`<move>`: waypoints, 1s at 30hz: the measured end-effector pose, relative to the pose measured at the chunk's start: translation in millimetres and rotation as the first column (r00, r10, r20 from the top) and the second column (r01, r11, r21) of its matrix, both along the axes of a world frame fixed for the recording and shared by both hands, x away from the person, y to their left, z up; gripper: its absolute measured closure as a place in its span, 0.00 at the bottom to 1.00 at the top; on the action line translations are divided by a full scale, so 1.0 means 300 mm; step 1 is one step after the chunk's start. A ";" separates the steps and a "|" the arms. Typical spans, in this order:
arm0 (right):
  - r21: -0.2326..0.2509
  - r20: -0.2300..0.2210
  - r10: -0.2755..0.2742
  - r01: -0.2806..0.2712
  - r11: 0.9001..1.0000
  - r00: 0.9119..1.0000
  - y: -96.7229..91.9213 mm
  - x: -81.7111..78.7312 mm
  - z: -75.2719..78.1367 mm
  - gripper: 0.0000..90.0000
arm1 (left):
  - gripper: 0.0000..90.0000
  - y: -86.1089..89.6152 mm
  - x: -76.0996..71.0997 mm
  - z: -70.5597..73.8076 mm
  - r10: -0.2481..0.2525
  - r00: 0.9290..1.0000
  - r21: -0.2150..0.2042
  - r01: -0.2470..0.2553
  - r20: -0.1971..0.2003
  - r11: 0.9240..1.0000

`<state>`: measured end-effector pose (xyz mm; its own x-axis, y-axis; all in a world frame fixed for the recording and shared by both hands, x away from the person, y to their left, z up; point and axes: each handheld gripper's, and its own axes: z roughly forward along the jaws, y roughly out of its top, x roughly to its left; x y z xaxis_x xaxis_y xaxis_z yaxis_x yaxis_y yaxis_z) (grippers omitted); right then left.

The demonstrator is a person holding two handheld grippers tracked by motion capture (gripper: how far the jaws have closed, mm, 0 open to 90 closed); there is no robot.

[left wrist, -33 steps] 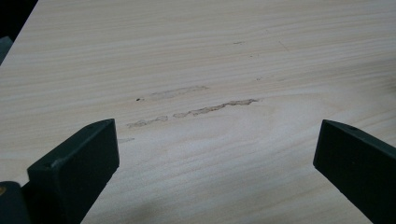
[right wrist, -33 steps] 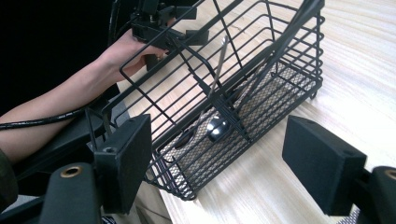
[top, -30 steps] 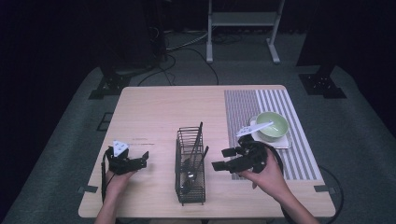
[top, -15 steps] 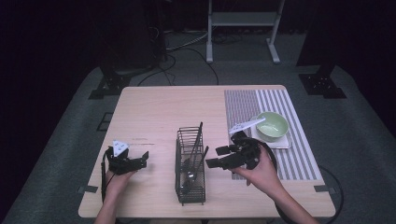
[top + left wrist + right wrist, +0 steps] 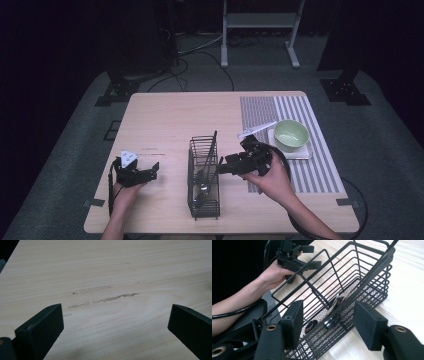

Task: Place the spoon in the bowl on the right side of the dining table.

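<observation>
high: wire basket (image 5: 204, 182) mid-table w/ utensils, R gripper (image 5: 223, 165) at its right side, L gripper (image 5: 153, 172) left, bowl (image 5: 291, 134) on mat | L view: jaws apart over bare table (image 5: 112, 277) | R view: jaws apart, basket rim between

High view dim, table (image 5: 165, 115) lit from above, surroundings near black from 9 through 12 to 3 o'clock, slightly soft focus. Left gripper view bright, even, soft shadow at 6 o'clock. Right gripper view sharp mid-frame, black at 10 o'clock.
</observation>
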<state>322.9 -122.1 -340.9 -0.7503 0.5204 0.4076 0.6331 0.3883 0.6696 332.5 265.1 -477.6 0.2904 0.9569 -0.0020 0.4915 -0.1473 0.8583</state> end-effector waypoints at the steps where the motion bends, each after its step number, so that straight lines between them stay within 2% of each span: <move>1: -0.005 0.002 -0.001 0.001 1.000 1.000 0.002 0.003 0.000 0.48 | 0.00 0.000 0.000 0.000 0.000 1.000 0.000 0.000 0.000 1.000; 8: -0.017 -0.016 -0.014 0.014 1.000 1.000 0.012 0.021 0.001 0.61 | 0.00 0.001 0.000 0.000 0.001 1.000 -0.002 -0.001 0.000 1.000; 18: -0.029 -0.006 -0.017 0.016 0.999 1.000 0.020 0.027 -0.002 0.82 | 0.00 0.001 0.000 0.000 0.000 1.000 -0.003 0.000 0.000 1.000; 27: -0.026 -0.008 0.002 -0.003 1.000 1.000 0.027 0.026 -0.004 0.97 | 0.00 0.002 0.000 0.000 0.000 1.000 -0.005 0.000 0.000 1.000; 30: -0.018 -0.015 0.007 -0.008 1.000 1.000 0.026 0.026 -0.004 0.97 | 0.00 0.002 0.000 0.000 0.000 1.000 -0.005 0.000 -0.001 1.000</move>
<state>330.6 -114.3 -342.0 -0.7481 0.5224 0.4093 0.6401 0.4054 0.6526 332.5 265.8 -477.5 0.2899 0.9570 -0.0067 0.4922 -0.1431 0.8586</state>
